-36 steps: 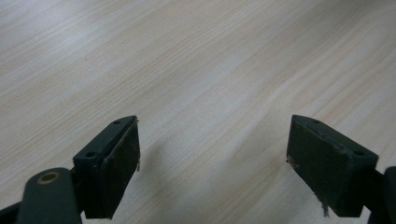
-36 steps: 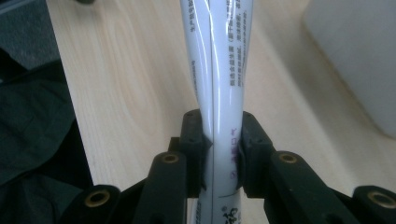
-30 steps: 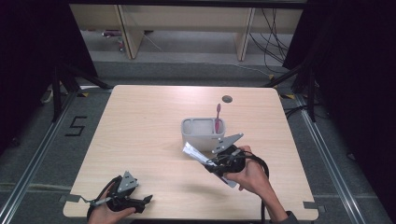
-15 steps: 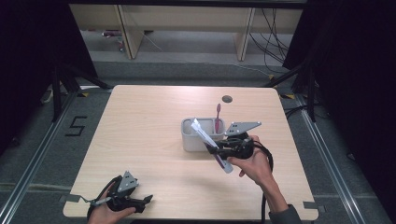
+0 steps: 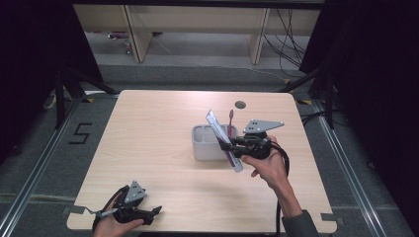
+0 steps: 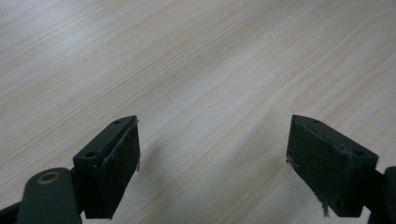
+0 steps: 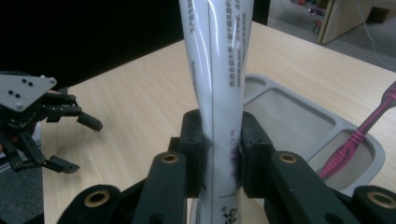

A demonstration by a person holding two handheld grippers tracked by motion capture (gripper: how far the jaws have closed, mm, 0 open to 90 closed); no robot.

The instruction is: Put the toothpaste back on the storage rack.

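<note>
My right gripper (image 5: 230,146) (image 7: 222,150) is shut on a white toothpaste tube (image 5: 216,128) (image 7: 217,70), pinching it near its middle. The tube slants, its flat end up over a grey two-compartment holder (image 5: 203,144) (image 7: 299,116) at the table's middle. A pink toothbrush (image 5: 230,118) (image 7: 358,136) leans in the holder's right compartment; the other compartment looks empty. My left gripper (image 5: 154,212) (image 6: 212,163) rests at the table's near left edge, open, with only bare wood between its jaws. It also appears in the right gripper view, far left (image 7: 77,142).
The wooden table (image 5: 158,128) has a round cable hole (image 5: 240,104) at its far edge. Black curtains stand on both sides, and wooden furniture legs and cables lie on the floor beyond the table.
The right gripper carried the tube up and toward the holder, and the tube tilted more upright with its flat end over the holder. The left gripper stayed put.
</note>
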